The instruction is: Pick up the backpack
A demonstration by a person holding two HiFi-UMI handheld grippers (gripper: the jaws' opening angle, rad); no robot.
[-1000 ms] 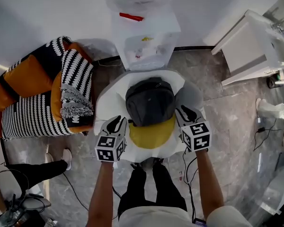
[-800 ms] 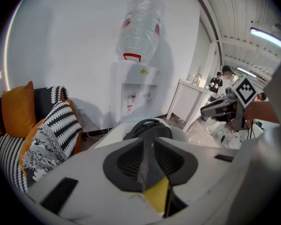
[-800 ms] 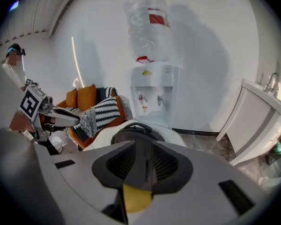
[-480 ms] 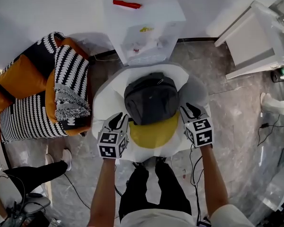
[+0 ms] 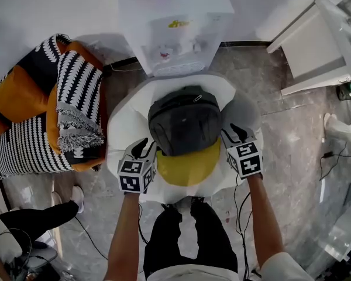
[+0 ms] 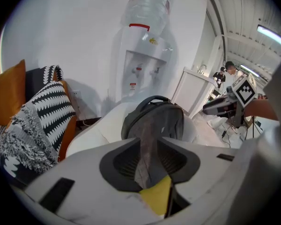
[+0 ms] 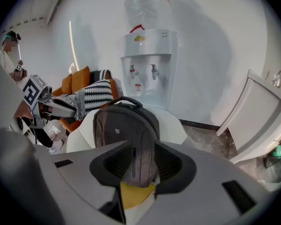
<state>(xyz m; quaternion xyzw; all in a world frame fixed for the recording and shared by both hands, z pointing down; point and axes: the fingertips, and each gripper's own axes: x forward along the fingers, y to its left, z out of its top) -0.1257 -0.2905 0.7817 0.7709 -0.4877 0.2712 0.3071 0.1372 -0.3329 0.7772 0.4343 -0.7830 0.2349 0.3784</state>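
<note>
1. Moved: the left gripper (image 5: pixel 142 150) and the right gripper (image 5: pixel 236 135) both sit lower than a second ago. They have come down towards the seat, one at each side of the backpack (image 5: pixel 184 127).
2. Left gripper, state: the jaws have just been opening and now stand released. The pads (image 6: pixel 124 161) are apart. A grey strip of the backpack and a corner of the yellow cushion (image 5: pixel 187 165) show in the gap. Nothing is pressed.
3. Right gripper, state: the jaws have likewise just been opening and are released. Its pads (image 7: pixel 173 161) are parted. The backpack's zipped front and the cushion show through the gap, and nothing is clamped.
4. Backpack, place: unchanged since the earlier frame. It is dark grey and stands upright on the yellow cushion of the white chair (image 5: pixel 126 127). It leans on the chair back with its top handle uppermost.
5. Relation: the left tips lie just beside the backpack's lower left corner and the right tips just beside its lower right edge. Whether either touches it cannot be told.
6. Surroundings, unmoved:
   - The water dispenser (image 5: pixel 169 34) stands behind the chair against the wall.
   - The orange sofa (image 5: pixel 20 101) with a black-and-white blanket (image 5: pixel 79 92) is at the left.
   - The white cabinet (image 5: pixel 319 40) is at the right.
</note>
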